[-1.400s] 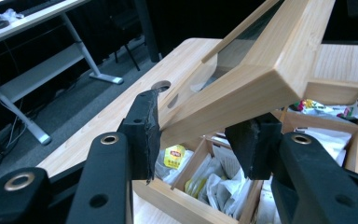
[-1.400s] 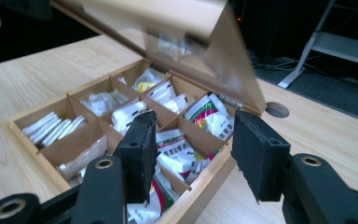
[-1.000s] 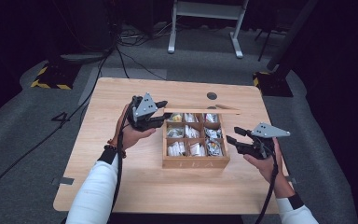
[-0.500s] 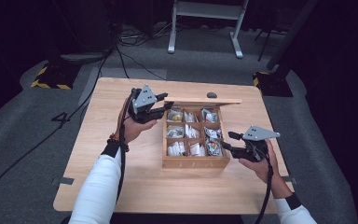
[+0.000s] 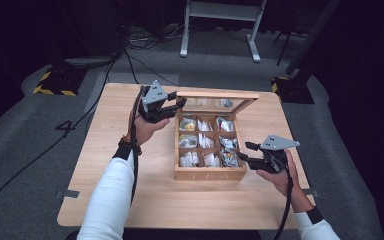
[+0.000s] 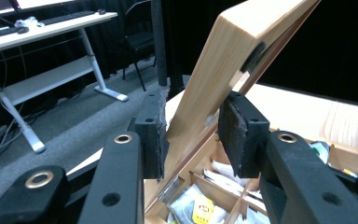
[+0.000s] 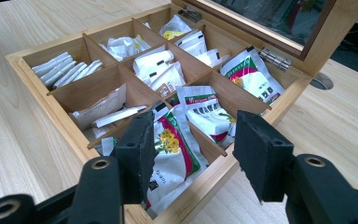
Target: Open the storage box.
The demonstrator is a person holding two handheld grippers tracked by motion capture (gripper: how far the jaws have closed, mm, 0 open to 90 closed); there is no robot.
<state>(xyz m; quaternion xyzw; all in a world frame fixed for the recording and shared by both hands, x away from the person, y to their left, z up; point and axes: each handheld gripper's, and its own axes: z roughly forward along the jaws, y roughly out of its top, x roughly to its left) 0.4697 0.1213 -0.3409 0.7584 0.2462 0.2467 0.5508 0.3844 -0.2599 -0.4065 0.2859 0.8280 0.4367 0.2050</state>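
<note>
The box (image 5: 209, 150) sits at the table's (image 5: 145, 200) centre, its lid (image 5: 215, 102) raised on the far edge and tilted back past upright. The left gripper (image 5: 177, 105) pinches the lid's front rail at its left corner, at about 10 o'clock from the box centre. In the left gripper view the pads (image 6: 153, 135) press flat on both faces of the lid (image 6: 223, 65); the jaws have just been closing on that rail, with the wood between them.

The right gripper (image 5: 241, 156) hangs at the box's right wall, about 4 o'clock, jaws spread and holding nothing. In the right gripper view it hovers over the near compartment and its sachets (image 7: 172, 149).

Handling, as I judge it: the lid is a stiff wooden frame around a clear pane, light, and it swings on 2 small hinges (image 7: 274, 58). The rail is the place to grip, never the pane, which could scratch or crack. A corner hold puts a twist on the hinges, so move it slowly along its arc. The smooth finished wood could slip if the pinch loosens.

The sachets are light, soft, crinkly and slick; pinch 1 by its upper edge, not its middle. They are packed close, so neighbours may lift with it.
</note>
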